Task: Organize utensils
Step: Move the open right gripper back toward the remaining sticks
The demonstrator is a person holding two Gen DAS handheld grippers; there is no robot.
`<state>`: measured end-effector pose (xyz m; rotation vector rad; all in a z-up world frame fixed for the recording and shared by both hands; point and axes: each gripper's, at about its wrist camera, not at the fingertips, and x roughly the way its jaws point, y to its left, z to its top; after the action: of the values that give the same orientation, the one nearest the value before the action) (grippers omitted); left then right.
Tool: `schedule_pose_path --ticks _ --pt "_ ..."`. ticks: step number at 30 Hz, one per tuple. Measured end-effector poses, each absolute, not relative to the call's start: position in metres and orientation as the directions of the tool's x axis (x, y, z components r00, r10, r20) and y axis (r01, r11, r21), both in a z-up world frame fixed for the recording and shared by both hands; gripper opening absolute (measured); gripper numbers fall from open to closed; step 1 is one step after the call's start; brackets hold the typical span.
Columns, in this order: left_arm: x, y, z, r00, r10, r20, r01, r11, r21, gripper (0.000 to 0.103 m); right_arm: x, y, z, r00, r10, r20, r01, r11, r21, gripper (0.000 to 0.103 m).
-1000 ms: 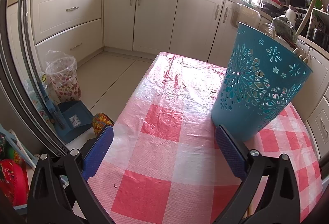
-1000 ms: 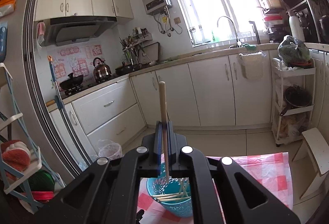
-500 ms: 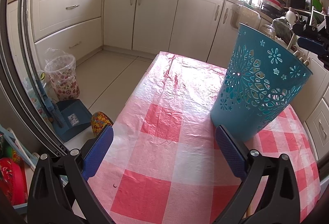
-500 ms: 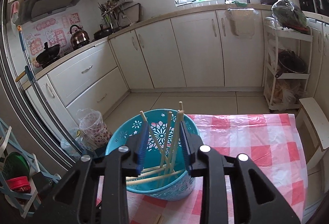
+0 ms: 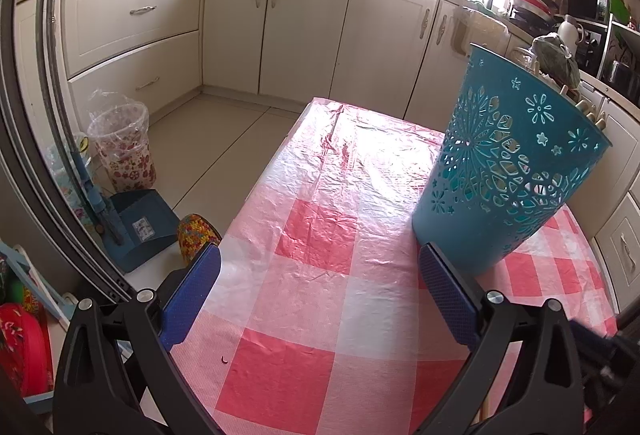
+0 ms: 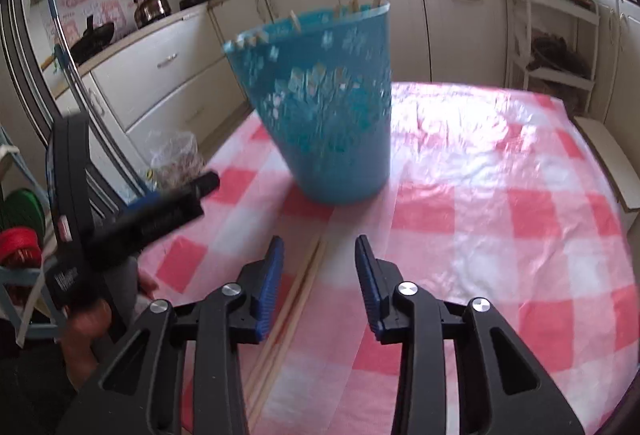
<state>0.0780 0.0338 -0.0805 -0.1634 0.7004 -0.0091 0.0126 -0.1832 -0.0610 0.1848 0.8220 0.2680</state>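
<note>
My right gripper [image 6: 320, 267] points down at the tabletop [image 6: 500, 195], which is covered in a red-and-white checked cloth. Its jaws stand partly apart and grip nothing. A pair of wooden chopsticks [image 6: 296, 299] lies flat on the cloth below them, running from near the base of the basket back toward me and passing just inside the left blue pad [image 6: 272, 275]; the pad does not press on them.

The teal basket [image 6: 324, 103] stands upright on the tabletop ahead of these jaws — a tall plastic tub with flower cut-outs. Several more chopsticks [image 6: 364, 1] stick up past its rim, though the picture is smeared there and I cannot count them.

My left gripper [image 5: 320, 299] is over the near end of the same tabletop, its jaws wide open and empty, with only the checked cloth between the 2 blue pads. From this side the basket [image 5: 508, 163] sits just beyond the right pad [image 5: 448, 299], close to it but not touching as far as I can tell. In the right wrist view that left gripper [image 6: 152, 211] shows as a dark blurred shape at the left edge of the tabletop, with the hand [image 6: 86, 327] that holds it below.

Past the table are cream cabinets [image 5: 304, 27] and a lined waste bin [image 5: 120, 147] on the floor.
</note>
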Motion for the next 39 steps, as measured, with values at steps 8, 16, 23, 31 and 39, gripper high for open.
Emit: schedule_pose_path --ticks 8,16,23,31,39 --pt "0.079 0.037 -0.082 0.761 -0.069 -0.645 -0.053 0.984 -0.169 0.095 0.024 -0.157 -0.086 0.585 0.254 -0.770 -0.173 0.967 0.187 0.019" --pt "0.081 0.039 -0.083 0.758 -0.078 -0.647 -0.049 0.983 -0.177 0.095 0.016 -0.176 -0.093 0.581 0.204 -0.788 -0.153 0.978 0.140 0.015" --pt "0.078 0.025 -0.083 0.746 -0.088 -0.660 -0.007 0.990 -0.141 0.095 0.005 -0.228 -0.095 0.602 0.144 -0.786 -0.050 0.989 0.142 0.012" --pt "0.033 -0.045 -0.078 0.717 -0.167 -0.677 0.208 0.978 -0.021 0.095 0.000 -0.243 -0.095 0.610 0.166 -0.774 -0.003 0.978 0.208 0.012" --pt "0.033 -0.077 -0.087 0.664 -0.120 -0.738 0.211 0.977 0.031 0.095 0.000 -0.253 -0.095 0.609 0.213 -0.764 0.017 0.960 0.281 0.020"
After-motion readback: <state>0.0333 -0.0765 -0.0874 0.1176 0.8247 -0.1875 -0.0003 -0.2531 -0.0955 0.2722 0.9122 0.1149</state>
